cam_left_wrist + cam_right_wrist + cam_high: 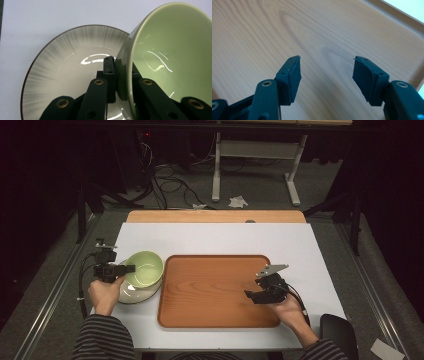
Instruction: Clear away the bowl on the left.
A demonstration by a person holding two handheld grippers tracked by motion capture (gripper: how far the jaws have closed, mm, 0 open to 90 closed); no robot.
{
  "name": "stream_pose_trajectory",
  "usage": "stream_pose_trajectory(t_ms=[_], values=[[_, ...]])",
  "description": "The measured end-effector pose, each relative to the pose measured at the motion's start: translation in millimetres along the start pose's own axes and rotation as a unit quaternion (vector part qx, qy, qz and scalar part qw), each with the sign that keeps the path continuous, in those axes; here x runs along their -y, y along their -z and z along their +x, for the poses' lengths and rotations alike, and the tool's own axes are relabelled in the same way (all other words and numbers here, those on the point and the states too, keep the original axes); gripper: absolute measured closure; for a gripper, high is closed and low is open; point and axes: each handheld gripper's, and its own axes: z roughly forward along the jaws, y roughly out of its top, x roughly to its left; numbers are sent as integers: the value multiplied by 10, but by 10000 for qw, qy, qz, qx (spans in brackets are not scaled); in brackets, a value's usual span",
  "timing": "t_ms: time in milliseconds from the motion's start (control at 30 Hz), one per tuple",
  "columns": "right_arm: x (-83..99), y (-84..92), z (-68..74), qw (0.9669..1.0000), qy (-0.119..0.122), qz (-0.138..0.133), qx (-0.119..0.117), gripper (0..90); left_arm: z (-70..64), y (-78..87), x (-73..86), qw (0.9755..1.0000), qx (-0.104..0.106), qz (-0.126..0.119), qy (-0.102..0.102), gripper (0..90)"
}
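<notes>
The left tool (120, 75) pinches the rim of a pale green bowl (145, 267), one jaw outside the wall and one inside, and holds it tilted over a grey-streaked plate (65, 62). That edge grip looks chosen to lift the bowl clear of the plate, which lies flat on the white desk (210, 237) at about nine o'clock from the tray. The bowl hangs just above the plate's right half; whether its base touches cannot be told.

The right tool (326, 75) hovers with its jaws spread and nothing between them, low over the bare wooden tray (210, 290), near the tray's four o'clock corner. Its position suggests it waits to steady or receive whatever comes across.

The count: two tools, one in each hand of a person in striped sleeves; one bowl, one plate, one tray. The tray sits at the desk's centre, likely the bowl's destination, with the whole of its floor free.
</notes>
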Motion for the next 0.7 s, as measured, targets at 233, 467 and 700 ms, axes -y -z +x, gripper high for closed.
stream_pose_trajectory(t_ms=[233,467,700], values=[[-2,1,-2,10000,-24,-45,-9,408,-157,-15,-50,9992,326,26,-217,838],[7,16,-12,9999,-86,-64,-40,407,-407,-77,-95,9971,433,188,-605,838],[6,5,-21,10000,-93,-25,-13,404,-608,-133,-133,9937,551,287,-933,838]])
